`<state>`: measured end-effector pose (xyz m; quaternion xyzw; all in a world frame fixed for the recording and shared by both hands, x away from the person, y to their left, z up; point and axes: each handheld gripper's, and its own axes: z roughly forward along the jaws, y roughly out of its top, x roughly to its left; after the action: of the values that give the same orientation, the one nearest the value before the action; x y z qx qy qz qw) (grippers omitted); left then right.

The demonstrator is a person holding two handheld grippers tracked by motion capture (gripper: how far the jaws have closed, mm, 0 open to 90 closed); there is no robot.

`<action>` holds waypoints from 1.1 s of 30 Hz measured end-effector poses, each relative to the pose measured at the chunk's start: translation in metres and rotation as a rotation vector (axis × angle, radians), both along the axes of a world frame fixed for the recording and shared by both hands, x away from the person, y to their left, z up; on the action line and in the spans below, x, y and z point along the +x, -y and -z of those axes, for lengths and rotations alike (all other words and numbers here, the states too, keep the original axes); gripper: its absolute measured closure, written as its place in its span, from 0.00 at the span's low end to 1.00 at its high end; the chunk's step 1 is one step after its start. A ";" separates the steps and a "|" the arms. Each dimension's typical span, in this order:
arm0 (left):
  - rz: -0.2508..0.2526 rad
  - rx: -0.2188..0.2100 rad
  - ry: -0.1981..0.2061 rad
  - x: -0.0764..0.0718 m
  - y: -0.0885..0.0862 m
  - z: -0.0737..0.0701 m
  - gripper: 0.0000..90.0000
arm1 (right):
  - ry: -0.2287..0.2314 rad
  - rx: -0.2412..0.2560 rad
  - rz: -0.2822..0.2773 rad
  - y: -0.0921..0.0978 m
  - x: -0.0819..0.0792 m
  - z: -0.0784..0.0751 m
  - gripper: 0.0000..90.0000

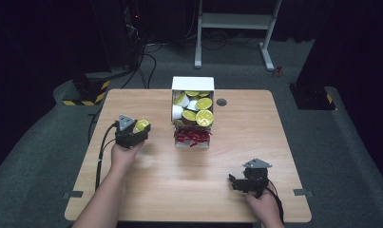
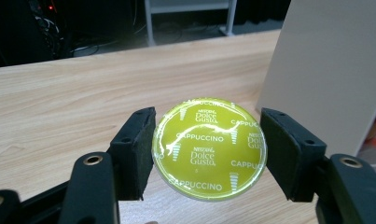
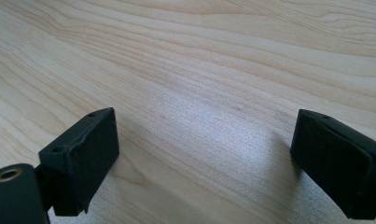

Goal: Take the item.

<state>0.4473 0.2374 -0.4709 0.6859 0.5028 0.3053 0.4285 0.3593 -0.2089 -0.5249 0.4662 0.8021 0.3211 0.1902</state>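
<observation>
Right now my left gripper (image 2: pixel 209 154) pinches a green capsule (image 2: pixel 209 151) by its rim — a loosened squeeze drops it; right gripper (image 3: pixel 204 163) gapes wide.

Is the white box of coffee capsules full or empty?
Nearly full: the white box is packed with yellow-lidded capsules; the left tool holds another.

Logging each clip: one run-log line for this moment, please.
left claw: shut on coffee capsule | right claw: open, over table | box: capsules inside
</observation>
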 end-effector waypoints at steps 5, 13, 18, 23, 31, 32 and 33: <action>-0.014 0.002 -0.019 0.006 0.001 0.008 0.43 | 0.000 -0.001 -0.001 0.000 0.000 0.000 0.09; -0.028 0.008 -0.056 0.011 0.003 0.023 0.43 | 0.001 -0.002 -0.002 0.000 0.000 0.000 0.09; -0.047 -0.011 -0.096 0.015 -0.002 0.036 0.43 | 0.000 0.000 -0.001 0.000 0.000 0.000 0.08; -0.065 -0.015 -0.105 0.014 -0.006 0.044 0.43 | 0.001 -0.001 -0.002 0.000 0.000 0.000 0.08; -0.072 -0.006 -0.130 0.014 -0.009 0.049 0.42 | 0.000 -0.001 -0.001 0.000 0.000 0.000 0.08; -0.076 -0.014 -0.130 0.015 -0.009 0.049 0.42 | 0.000 0.000 -0.001 0.000 0.000 0.000 0.09; -0.077 -0.016 -0.132 0.015 -0.009 0.049 0.42 | 0.001 -0.001 -0.001 0.000 0.000 0.000 0.09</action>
<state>0.4620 0.2466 -0.5201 0.6812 0.5582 0.2716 0.3881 0.3594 -0.2089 -0.5249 0.4656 0.8025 0.3208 0.1906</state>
